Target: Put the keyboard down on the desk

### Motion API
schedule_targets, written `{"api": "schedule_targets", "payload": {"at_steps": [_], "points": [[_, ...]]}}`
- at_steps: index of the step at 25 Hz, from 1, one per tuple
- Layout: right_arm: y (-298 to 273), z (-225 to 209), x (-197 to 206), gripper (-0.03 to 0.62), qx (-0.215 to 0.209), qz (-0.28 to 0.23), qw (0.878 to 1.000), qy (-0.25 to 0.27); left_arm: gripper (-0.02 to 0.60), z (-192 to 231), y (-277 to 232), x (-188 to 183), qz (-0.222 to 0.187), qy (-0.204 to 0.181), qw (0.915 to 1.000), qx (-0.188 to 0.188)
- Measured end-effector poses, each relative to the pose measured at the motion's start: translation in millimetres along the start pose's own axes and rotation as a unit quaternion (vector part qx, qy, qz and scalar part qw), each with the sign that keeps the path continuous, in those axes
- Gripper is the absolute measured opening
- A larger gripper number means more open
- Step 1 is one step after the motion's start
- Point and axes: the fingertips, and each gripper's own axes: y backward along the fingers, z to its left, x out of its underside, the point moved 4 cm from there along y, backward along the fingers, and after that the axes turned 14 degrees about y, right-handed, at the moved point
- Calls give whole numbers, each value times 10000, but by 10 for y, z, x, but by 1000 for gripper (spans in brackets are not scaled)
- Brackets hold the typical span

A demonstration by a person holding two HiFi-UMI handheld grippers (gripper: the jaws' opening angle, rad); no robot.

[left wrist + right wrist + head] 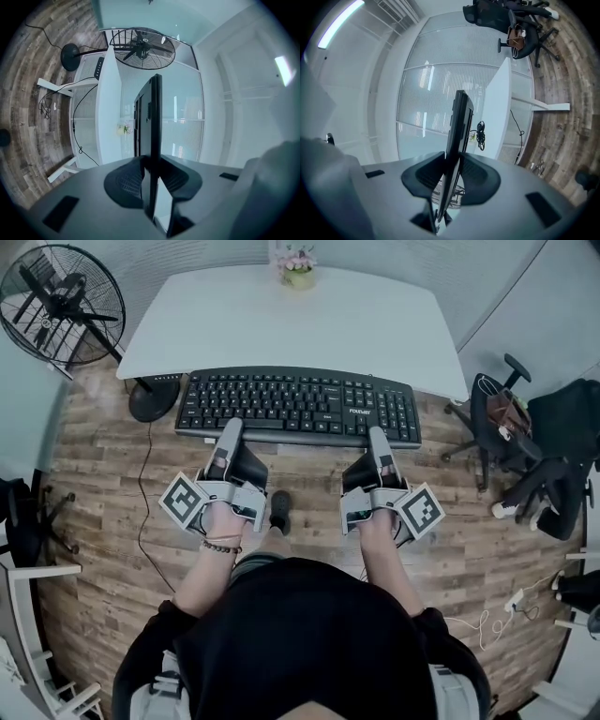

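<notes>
The left gripper's 2 jaws are clamped on the near long edge of the black keyboard, 1 pad pressed against each face. In the left gripper view the board stands edge-on between the pads and runs away from the camera.

The right gripper does the same. Its 2 jaws pinch the near edge of the keyboard, which shows as a thin dark slab rising from between the pads.

In the head view the left gripper grips the keyboard left of its middle and the right gripper grips it under the number pad. The keys face up and the board lies level across the 2 grippers.

The keyboard is held in the air in front of the white desk, its far edge meeting the desk's near edge in the head view. Both gripper views show a gap between board and desktop.

A small potted plant stands at the desk's far edge. A standing fan is left of the desk and a black office chair right of it, both on the wooden floor.
</notes>
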Motion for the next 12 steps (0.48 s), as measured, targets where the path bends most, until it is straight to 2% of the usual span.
{"api": "schedule_targets", "payload": {"at_steps": [4, 9, 12], "points": [[-80, -62, 21, 101, 105, 32, 9999, -106, 101, 52, -62, -66, -56, 6, 9999, -86], [-515, -216, -41, 101, 334, 76, 9992, -217, 101, 158, -479, -270, -105, 109, 9993, -333], [-552, -225, -39, 101, 353, 56, 9991, -216, 101, 170, -515, -294, -94, 145, 9993, -340]]}}
